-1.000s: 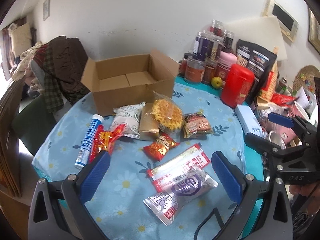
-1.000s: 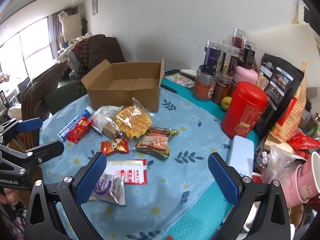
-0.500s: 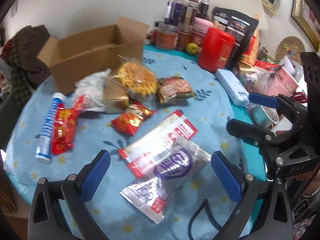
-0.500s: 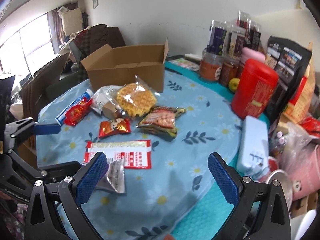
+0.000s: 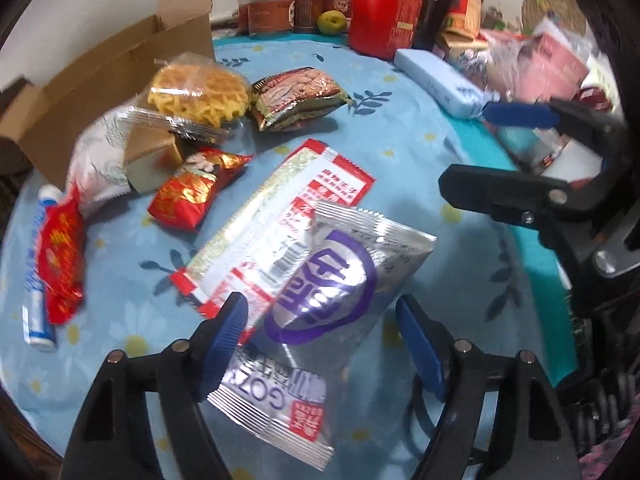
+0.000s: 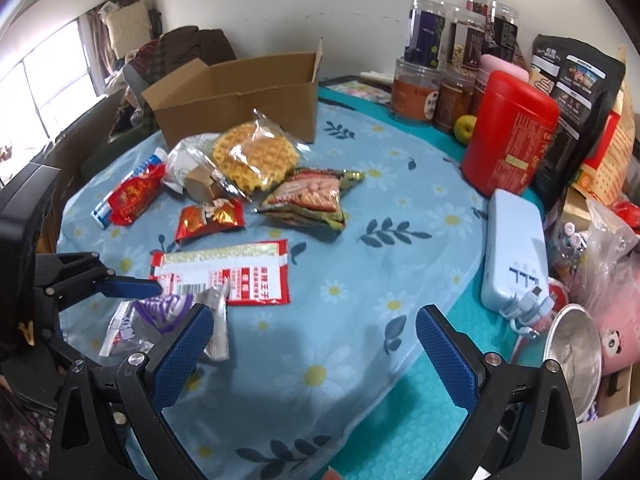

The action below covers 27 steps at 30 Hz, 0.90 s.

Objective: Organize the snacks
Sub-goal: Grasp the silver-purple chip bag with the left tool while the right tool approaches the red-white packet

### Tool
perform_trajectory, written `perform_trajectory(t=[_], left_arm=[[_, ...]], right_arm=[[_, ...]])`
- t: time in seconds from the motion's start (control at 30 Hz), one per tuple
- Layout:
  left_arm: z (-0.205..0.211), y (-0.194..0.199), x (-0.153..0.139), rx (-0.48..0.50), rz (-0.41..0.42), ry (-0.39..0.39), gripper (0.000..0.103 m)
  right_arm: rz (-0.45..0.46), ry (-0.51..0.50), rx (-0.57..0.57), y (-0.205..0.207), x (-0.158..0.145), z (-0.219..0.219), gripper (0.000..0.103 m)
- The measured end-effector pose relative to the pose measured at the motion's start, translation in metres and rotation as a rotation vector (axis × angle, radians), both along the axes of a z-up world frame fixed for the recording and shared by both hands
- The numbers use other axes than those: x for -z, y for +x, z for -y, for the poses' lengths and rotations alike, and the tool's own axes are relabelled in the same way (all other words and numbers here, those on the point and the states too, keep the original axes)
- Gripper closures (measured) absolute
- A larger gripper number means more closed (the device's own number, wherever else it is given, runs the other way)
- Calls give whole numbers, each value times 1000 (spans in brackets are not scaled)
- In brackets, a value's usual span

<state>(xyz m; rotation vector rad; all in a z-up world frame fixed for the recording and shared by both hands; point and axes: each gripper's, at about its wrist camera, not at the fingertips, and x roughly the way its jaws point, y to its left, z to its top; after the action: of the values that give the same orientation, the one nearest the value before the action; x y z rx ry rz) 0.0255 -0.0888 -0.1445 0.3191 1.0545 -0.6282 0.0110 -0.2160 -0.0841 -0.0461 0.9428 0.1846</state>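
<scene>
The left wrist view is motion-blurred toward its right edge, where the clutter beyond the table cannot be resolved. The far end of the open brown cardboard box (image 5: 108, 68) is cut off by the frame in that view; its inside is not seen from either camera.

The silver foil snack packet with a purple logo (image 5: 320, 300) lies flat on the blue daisy-print tablecloth (image 6: 360, 248), overlapping the near end of a flat red-and-white printed sachet (image 5: 280, 216). In the right wrist view this packet is largely hidden behind the right gripper's left finger and the left gripper's blue pad.

The left gripper (image 5: 320, 340) is lowered over the silver packet, jaws closing, the packet between the ribbed blue pads; the left pad is seen at the packet's edge, the right pad stands apart from it. The right gripper (image 6: 312, 356) is held wide, with only bare cloth between its pads.

Further back, in a loose cluster before the box: a round golden waffle in clear crinkled wrap (image 6: 256, 156), a glossy brown-and-gold pouch (image 6: 312, 196), a small red-gold foil sachet (image 6: 210, 220), a tan cuboid carton (image 5: 150, 154), a white crumpled bag (image 5: 94, 160) partly covered by the carton, and a red foil packet (image 5: 60, 256) lying on a blue-white tube (image 5: 34, 308). A red cylindrical tin (image 6: 510, 136) and a pale blue rectangular case (image 6: 516, 248) stand at the right.
</scene>
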Motion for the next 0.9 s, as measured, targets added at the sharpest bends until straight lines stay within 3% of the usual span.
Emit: perform_trajectory(t=[0.07,0.17,0.3,0.47,0.6,0.9], left_arm=[[-1,-1,1,7,13,9,50],[-7,1,-2,-3,3,-17,64],[-24,1,-11,-48,-3,-70,66],[-55,-2,-28,-123,57,-101,66],[-77,3,-35,-193,94,-99,66],[-116,18,-35,-300,93,-137,66]], right_arm=[[-7,-9,-1,1,2,-2,0],[-18,-5,4,4,3,-3,0],[-29,-17,3,7,2,-7,0],[-58,-10,-12,12,6,-21,0],[-112,25,-25,23,14,-36,0],[-262,127,14,50,43,-57,2]])
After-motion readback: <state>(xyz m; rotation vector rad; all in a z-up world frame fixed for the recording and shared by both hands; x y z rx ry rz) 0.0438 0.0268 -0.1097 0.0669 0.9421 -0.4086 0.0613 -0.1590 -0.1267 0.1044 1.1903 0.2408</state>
